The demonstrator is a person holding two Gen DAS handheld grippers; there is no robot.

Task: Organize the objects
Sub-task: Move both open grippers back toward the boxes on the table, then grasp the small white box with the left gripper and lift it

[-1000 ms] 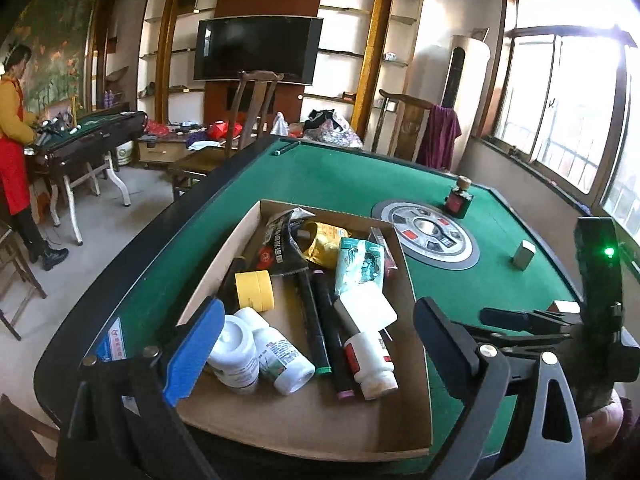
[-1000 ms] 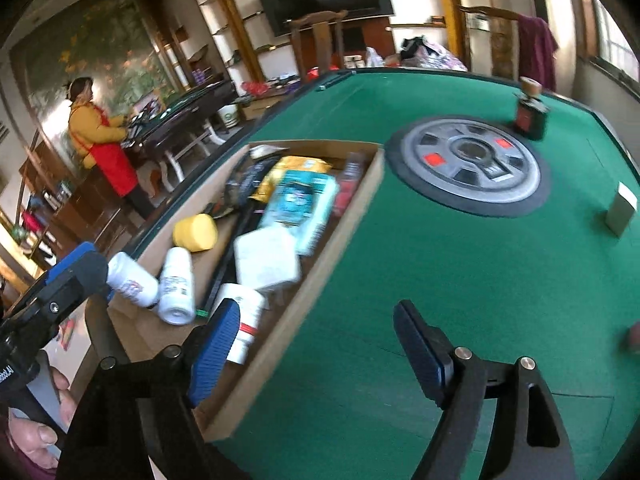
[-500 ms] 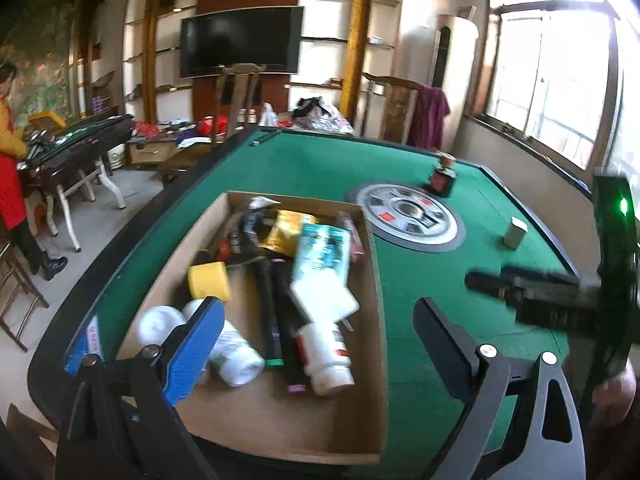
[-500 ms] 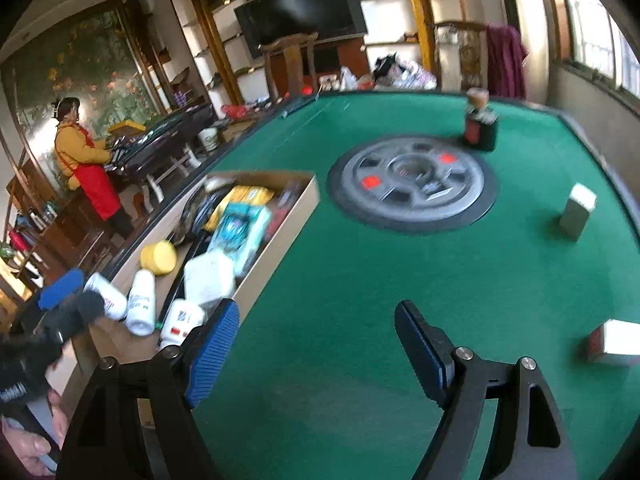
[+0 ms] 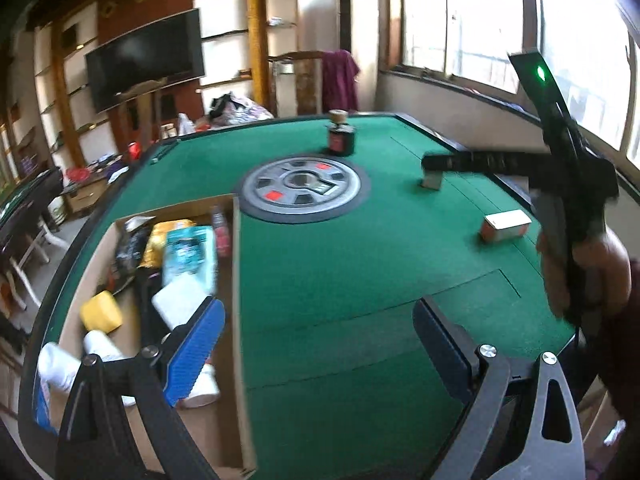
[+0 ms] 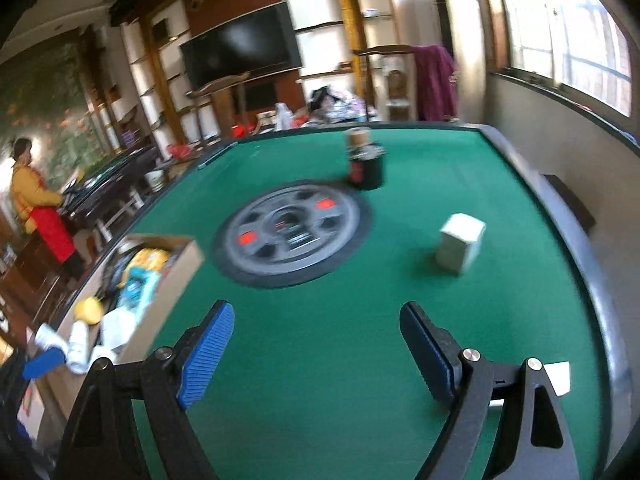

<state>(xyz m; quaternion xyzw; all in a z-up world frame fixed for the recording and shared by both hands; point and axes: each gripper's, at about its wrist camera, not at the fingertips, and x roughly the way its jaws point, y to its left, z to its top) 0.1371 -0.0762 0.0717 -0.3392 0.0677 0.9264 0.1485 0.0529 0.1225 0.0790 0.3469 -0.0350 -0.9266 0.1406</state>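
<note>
Daylight floods in from the windows, blown out to white glare. The green table is brightly lit, with soft shadows beside the small boxes. Both views are motion-blurred, most in the cardboard box. Fisheye distortion bends edges; corners fall black.

Matt green felt table, plain brown cardboard box, ribbed blue pads on black plastic tongs.

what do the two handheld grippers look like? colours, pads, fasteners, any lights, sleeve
Both alike: black angular frames with cut-outs and silver round fasteners. On the left gripper and right gripper, one finger carries a ribbed blue pad; the other looks dark. Seen from the left wrist, the right one's black body shows a green light. Sleeve dark, maroon-looking.
</note>
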